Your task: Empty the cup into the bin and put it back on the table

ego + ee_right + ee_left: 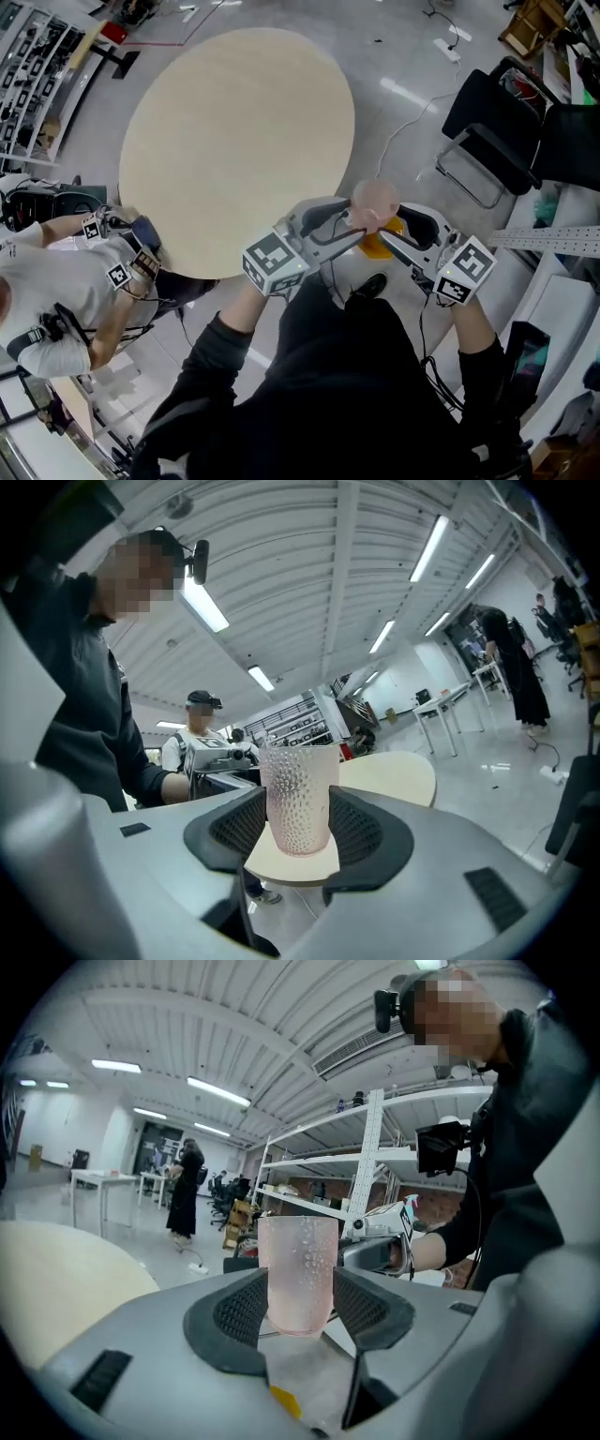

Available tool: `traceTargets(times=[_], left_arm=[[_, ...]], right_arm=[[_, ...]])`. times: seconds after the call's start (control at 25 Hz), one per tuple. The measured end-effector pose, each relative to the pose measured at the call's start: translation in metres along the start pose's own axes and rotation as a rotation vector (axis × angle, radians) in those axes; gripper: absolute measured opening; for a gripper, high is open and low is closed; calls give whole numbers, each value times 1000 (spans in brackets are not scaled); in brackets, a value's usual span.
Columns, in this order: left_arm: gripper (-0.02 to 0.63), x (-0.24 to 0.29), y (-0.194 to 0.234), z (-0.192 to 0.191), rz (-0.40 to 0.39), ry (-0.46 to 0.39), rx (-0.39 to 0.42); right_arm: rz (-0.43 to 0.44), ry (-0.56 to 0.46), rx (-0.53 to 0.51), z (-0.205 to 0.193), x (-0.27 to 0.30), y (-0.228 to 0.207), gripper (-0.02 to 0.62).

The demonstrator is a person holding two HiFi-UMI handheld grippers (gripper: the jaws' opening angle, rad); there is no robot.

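Pink dimpled cup (375,199): clamped by left tongs (298,1309) and right tongs (298,832), apparently emptied; next, set upright on round table (234,141) beyond them.

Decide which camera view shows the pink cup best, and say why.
The right gripper view: the cup stands upright, close and sharp between the jaws, and its dimpled wall is plain to see. The left gripper view shows it equally close, but the texture looks softer. The head view shows it only small, from above.
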State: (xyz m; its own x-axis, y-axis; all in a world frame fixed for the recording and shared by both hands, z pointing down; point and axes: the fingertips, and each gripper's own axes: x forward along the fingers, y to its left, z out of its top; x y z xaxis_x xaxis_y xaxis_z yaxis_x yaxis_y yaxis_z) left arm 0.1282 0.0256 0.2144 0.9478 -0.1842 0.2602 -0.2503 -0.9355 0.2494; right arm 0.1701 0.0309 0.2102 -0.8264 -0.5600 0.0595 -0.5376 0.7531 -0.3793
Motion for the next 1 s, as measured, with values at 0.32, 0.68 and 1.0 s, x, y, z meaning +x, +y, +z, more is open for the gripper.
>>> traceTargets(times=[0.32, 0.68, 1.0], left_arm=[[222, -87, 46, -5, 149, -28, 43], [222, -202, 92, -24, 284, -11, 61], [221, -280, 141, -50, 390, 16, 91]], right_arm=[[116, 98, -95, 2, 97, 32, 218], [238, 191, -165, -11, 212, 84, 218], [294, 287, -264, -33, 305, 108, 218]])
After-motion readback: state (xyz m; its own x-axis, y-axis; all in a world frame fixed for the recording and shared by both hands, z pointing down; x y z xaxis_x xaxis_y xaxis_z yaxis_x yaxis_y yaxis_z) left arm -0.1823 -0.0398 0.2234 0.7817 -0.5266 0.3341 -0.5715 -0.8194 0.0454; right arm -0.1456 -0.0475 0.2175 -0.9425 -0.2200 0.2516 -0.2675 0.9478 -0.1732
